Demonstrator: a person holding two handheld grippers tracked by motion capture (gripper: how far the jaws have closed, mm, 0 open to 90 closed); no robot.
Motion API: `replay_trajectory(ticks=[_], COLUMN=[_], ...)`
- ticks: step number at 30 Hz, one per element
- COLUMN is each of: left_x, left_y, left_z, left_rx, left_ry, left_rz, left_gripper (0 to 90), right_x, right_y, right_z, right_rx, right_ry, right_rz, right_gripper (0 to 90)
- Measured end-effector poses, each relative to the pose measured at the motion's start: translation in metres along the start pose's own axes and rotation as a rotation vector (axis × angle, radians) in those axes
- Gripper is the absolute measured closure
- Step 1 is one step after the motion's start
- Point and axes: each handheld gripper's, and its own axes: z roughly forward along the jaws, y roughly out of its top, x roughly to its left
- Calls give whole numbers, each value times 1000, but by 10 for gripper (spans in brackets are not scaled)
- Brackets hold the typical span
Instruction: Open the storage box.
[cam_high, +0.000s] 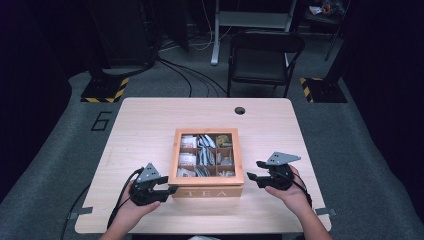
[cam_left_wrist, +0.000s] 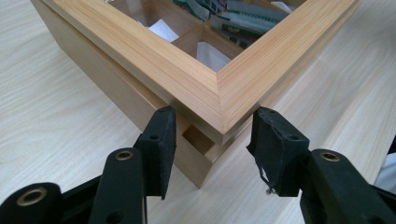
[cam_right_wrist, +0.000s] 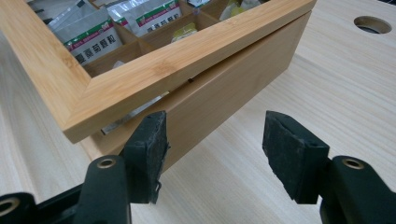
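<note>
The table (cam_high: 150, 120) spreads pale under me, and the tea box (cam_high: 206, 191) sits at its middle near my edge, its framed lid (cam_high: 172, 157) down over the compartments of tea bags (cam_high: 206, 156). My left gripper (cam_high: 167, 190) sits at the box's near left corner, jaws spread wide with the corner between the pads but neither clearly pressing. My right gripper (cam_high: 253, 170) hangs just beside the right wall, jaws equally wide, holding nothing. I judge the work barely begun: the lid is not lifted, and gripping and raising it remain.

The left gripper view shows a notch (cam_left_wrist: 198, 140) under the lid's corner, which the high view is too coarse to give. The right gripper view shows the lid (cam_right_wrist: 187, 60) slightly proud of the body, a thin gap (cam_right_wrist: 140, 109) beneath it.
</note>
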Motion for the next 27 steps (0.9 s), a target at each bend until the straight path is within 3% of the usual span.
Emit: replay_trajectory(ticks=[10, 16, 27], left_x=[2, 3, 3], left_y=[9, 13, 13], left_z=[-7, -8, -7], left_rx=[-25, -48, -36], left_ry=[-9, -11, -8], left_rz=[-22, -33, -26], left_gripper=[518, 530, 535], right_x=[9, 18, 34], right_y=[1, 4, 14], right_z=[-1, -1, 3], right_rx=[5, 6, 22], right_ry=[35, 104, 162], right_rz=[0, 14, 34], right_gripper=[405, 450, 540])
